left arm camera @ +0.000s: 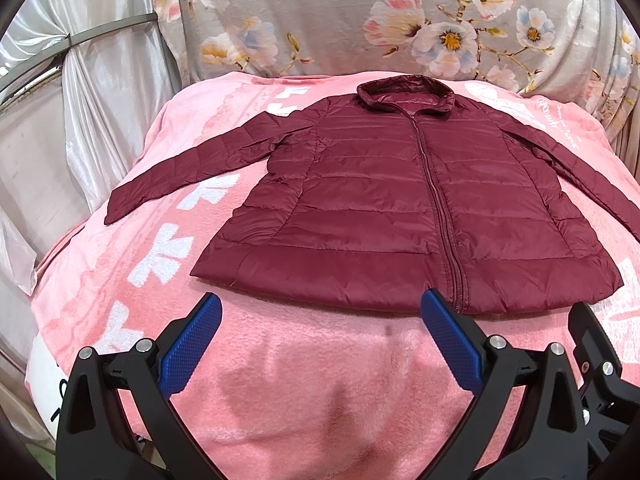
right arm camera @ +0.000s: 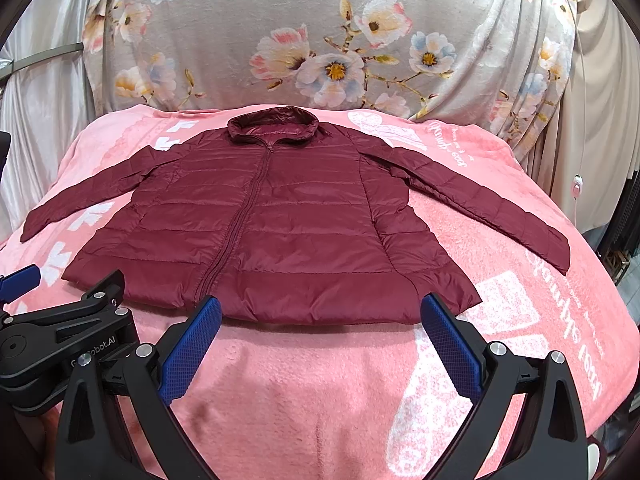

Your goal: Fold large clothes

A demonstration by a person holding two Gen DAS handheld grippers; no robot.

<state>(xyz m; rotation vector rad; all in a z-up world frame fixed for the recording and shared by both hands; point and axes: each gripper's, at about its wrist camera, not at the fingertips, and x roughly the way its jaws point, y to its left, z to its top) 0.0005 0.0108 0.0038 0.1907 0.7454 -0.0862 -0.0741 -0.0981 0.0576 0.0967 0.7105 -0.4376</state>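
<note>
A dark red quilted zip jacket [left arm camera: 384, 204] lies flat and zipped on a pink blanket [left arm camera: 312, 380], collar at the far side, both sleeves spread outward. It also shows in the right wrist view [right arm camera: 272, 236]. My left gripper [left arm camera: 320, 304] is open and empty, hovering just before the jacket's hem, left of the zip. My right gripper [right arm camera: 320, 306] is open and empty, just before the hem, right of the zip. The left sleeve cuff [left arm camera: 120, 206] and right sleeve cuff [right arm camera: 554, 252] lie on the blanket.
The pink blanket [right arm camera: 320, 392] with white lettering covers the raised surface and drops off at both sides. A floral sheet [right arm camera: 320, 40] hangs behind. White drapes [left arm camera: 100, 120] stand at the left. The left gripper's body [right arm camera: 60, 336] shows at the right view's left edge.
</note>
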